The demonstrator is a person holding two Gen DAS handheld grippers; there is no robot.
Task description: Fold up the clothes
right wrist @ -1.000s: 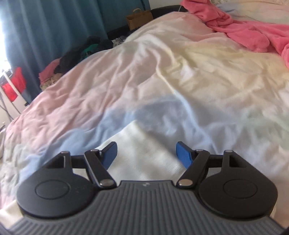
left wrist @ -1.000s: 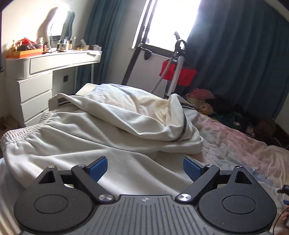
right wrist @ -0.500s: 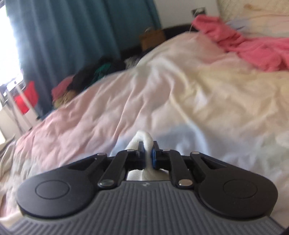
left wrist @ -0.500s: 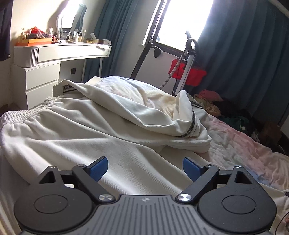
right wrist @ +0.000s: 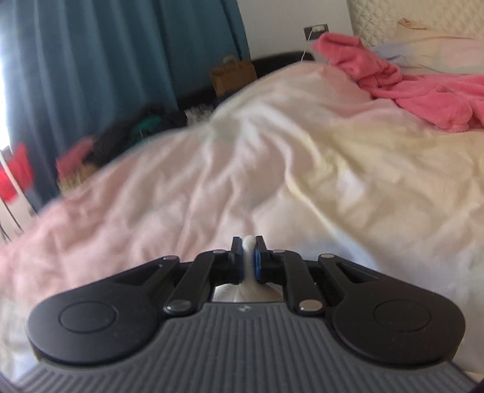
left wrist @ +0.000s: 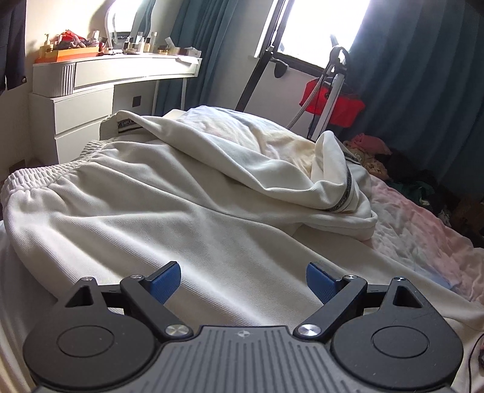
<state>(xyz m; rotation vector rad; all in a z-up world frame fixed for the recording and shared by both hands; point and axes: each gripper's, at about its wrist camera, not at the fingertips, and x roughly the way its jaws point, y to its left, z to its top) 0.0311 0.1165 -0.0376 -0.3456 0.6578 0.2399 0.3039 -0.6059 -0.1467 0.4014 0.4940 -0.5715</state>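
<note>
Pinching a fold of the white trousers [right wrist: 248,266] between closed fingers, the right gripper [right wrist: 248,257] hovers above the bed [right wrist: 302,181], while the left gripper [left wrist: 243,279] gapes over them.

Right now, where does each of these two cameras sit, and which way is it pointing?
Left wrist: rides on the left gripper, jaws wide open, facing cream ribbed-knit trousers on the bed, with a white dressing table and bright window beyond.
Right wrist: rides on the right gripper, shut on a pinch of cream cloth, facing a pastel bedsheet and a pink fleece garment.
Shared: the bed, teal curtains and a red bag.
</note>
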